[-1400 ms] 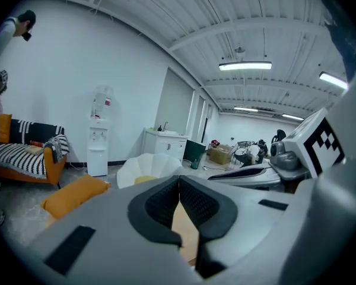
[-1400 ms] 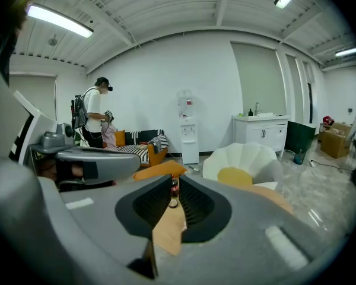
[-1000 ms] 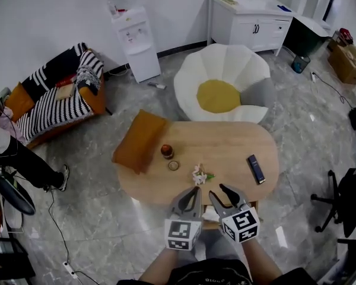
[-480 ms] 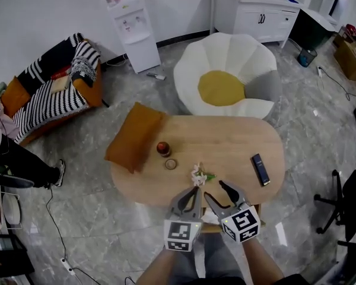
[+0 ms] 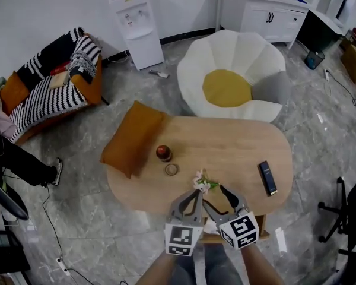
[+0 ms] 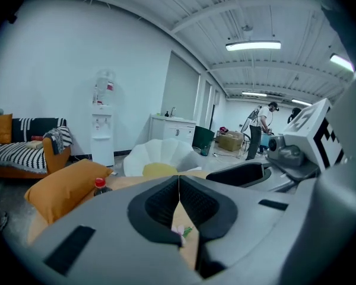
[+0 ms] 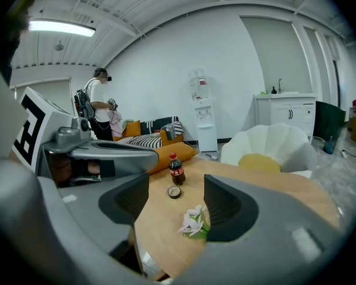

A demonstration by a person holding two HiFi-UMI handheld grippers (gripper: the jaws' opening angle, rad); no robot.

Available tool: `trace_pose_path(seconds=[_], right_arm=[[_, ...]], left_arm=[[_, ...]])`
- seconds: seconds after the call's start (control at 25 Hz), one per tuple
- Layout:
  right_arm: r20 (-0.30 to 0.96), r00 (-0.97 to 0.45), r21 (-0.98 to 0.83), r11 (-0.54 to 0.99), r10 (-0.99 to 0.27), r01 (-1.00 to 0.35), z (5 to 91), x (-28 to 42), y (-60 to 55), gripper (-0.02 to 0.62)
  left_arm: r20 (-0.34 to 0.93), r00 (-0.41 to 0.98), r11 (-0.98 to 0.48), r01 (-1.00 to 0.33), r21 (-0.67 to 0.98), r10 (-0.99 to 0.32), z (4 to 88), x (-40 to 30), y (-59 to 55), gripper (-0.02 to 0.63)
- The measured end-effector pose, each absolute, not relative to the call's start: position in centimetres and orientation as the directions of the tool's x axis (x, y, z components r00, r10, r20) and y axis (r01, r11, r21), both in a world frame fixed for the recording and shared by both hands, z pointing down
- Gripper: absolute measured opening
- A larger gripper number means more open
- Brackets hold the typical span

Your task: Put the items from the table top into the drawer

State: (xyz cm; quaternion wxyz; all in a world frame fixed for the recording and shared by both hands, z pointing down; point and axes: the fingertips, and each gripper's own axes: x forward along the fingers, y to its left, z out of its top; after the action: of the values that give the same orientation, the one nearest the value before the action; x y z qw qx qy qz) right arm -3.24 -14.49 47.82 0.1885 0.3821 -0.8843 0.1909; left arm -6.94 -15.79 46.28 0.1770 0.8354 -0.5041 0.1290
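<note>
Head view: left gripper (image 5: pixel 194 192) & right gripper (image 5: pixel 216 196) hang side by side over the near edge of the oval wooden counter (image 5: pixel 237 144). A small flower sprig (image 5: pixel 202 181) lies on it just beyond both sets of tips. A cola bottle (image 5: pixel 163 153) & a round cap (image 5: pixel 171 169) sit further off to the left. A dark remote (image 5: pixel 267 177) lies well apart to the right. The drawer isn't clearly visible under the grippers.

Left gripper view: jaws are pressed together w/ nothing in them. The sprig peeks out low, just beneath the tips.

Right gripper view: jaws have just been opening and stand well apart, gripping nothing. The sprig lies on the counter ahead & below, framed in the gap. Blooms point left, the green end is by the right-hand jaw, so its long axis runs roughly across the gap. The right gripper looks better placed to take it.
</note>
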Motion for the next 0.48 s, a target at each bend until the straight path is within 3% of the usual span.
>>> trace_pose_path(seconds=[0.48], right_arm=[[0.512,-0.609,-0.209,0.601,-0.605,-0.772,54.1,-3.3,-15.8,0.345]], left_arm=[[0.415,0.428,-0.390,-0.904,0.177,-0.803,52.7,-8.2,-16.6,0.011]])
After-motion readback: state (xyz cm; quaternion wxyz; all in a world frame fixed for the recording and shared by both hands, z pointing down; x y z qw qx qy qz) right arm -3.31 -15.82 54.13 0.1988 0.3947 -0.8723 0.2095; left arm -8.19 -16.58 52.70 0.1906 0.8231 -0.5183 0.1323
